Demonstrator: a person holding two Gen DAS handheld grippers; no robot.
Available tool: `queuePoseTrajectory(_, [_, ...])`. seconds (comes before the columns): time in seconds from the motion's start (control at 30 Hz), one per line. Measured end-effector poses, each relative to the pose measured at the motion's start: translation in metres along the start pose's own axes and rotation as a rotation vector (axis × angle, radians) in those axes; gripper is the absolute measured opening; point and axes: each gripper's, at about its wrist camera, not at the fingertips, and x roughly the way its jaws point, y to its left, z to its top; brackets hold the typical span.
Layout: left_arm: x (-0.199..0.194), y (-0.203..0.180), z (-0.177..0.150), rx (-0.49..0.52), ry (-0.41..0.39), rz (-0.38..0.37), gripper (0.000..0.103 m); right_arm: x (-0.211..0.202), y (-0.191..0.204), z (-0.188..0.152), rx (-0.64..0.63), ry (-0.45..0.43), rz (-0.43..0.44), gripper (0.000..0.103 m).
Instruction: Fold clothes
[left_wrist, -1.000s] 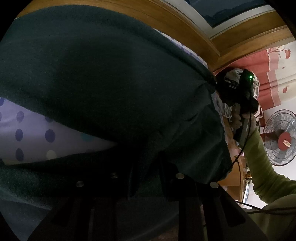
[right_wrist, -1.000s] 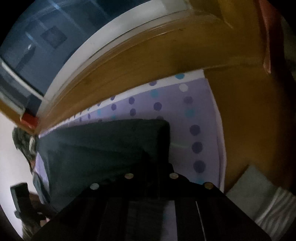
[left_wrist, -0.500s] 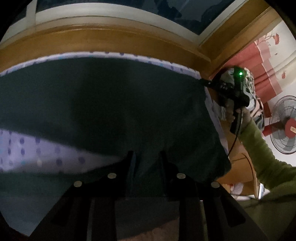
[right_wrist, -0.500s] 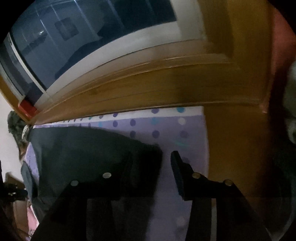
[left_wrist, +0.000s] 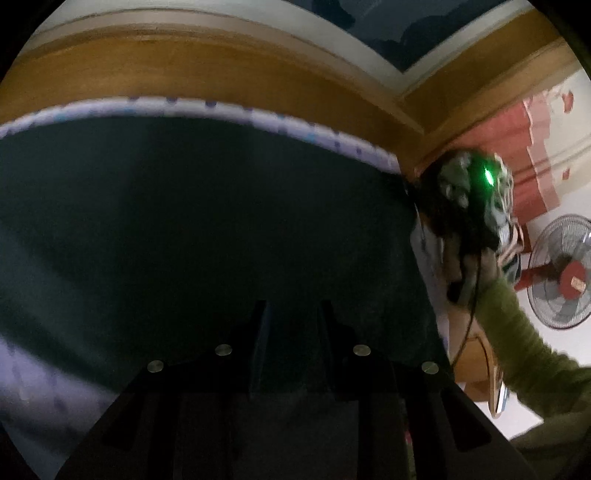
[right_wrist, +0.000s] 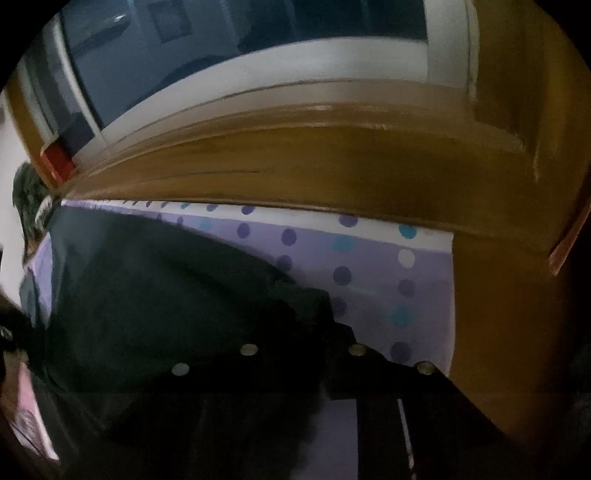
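Since prev frame dark garment (left_wrist: 207, 236) spread flatter; L gripper (left_wrist: 291, 317) clamps its hem, R gripper (right_wrist: 325, 332) closing on corner.

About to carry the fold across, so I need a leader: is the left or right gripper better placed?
Left. The left gripper clamps the dark garment at its edge, cloth filling the gap. The right gripper is closing at the garment's corner, its hold unclear in the dark.
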Motion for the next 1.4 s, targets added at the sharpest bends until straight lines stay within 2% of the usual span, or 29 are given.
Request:
queuePoseTrajectory(0.07, [0.009, 0.006, 0.023, -0.001, -0.019, -0.001, 0.025, -0.009, 0.010, -0.001, -0.045, -0.038, -0.040, 0.010])
queuePoseTrajectory(0.17, [0.024, 0.002, 0.049, 0.028, -0.027, 0.002, 0.025, -0.032, 0.031, 0.003, -0.154, -0.151, -0.163, 0.010])
queuePoseTrajectory(0.27, [0.040, -0.008, 0.068, 0.076, -0.050, 0.057, 0.025, -0.055, 0.046, 0.010, -0.227, -0.259, -0.249, 0.010])
queuePoseTrajectory(0.37, [0.055, -0.014, 0.087, 0.111, -0.088, 0.121, 0.025, -0.062, 0.051, 0.019, -0.269, -0.321, -0.322, 0.010])
queuePoseTrajectory(0.4, [0.062, -0.016, 0.093, 0.126, -0.101, 0.156, 0.025, -0.056, 0.050, 0.021, -0.276, -0.309, -0.341, 0.010])
queuePoseTrajectory(0.53, [0.086, -0.014, 0.103, 0.150, -0.088, 0.238, 0.025, -0.006, 0.032, 0.019, -0.241, -0.173, -0.344, 0.010])
queuePoseTrajectory(0.67, [0.090, -0.013, 0.109, 0.154, -0.124, 0.246, 0.025, 0.029, 0.013, 0.013, -0.169, -0.066, -0.305, 0.012])
queuePoseTrajectory(0.83, [0.087, -0.012, 0.116, 0.110, -0.113, 0.230, 0.025, 0.020, 0.004, 0.027, -0.116, -0.032, -0.269, 0.028])
queuePoseTrajectory(0.93, [0.072, -0.016, 0.106, 0.109, -0.097, 0.190, 0.025, -0.015, -0.002, 0.025, -0.048, -0.046, -0.221, 0.033])
queuePoseTrajectory(1.0, [0.051, -0.023, 0.089, 0.129, -0.090, 0.162, 0.025, -0.041, -0.012, 0.014, 0.006, -0.042, -0.151, 0.044])
queuePoseTrajectory(1.1, [0.011, -0.040, 0.050, 0.164, -0.087, 0.158, 0.028, -0.071, -0.019, -0.010, 0.087, -0.022, -0.033, 0.045])
queuePoseTrajectory(1.2, [-0.027, -0.054, -0.001, 0.172, -0.100, 0.200, 0.036, -0.089, -0.009, -0.042, 0.132, 0.009, 0.054, 0.045])
queuePoseTrajectory(1.3, [-0.051, -0.055, -0.044, 0.133, -0.100, 0.218, 0.036, -0.103, 0.006, -0.077, 0.112, 0.038, 0.108, 0.045])
queuePoseTrajectory(1.4, [-0.057, -0.063, -0.088, 0.087, -0.108, 0.222, 0.037, -0.102, 0.021, -0.104, 0.106, 0.075, 0.135, 0.045])
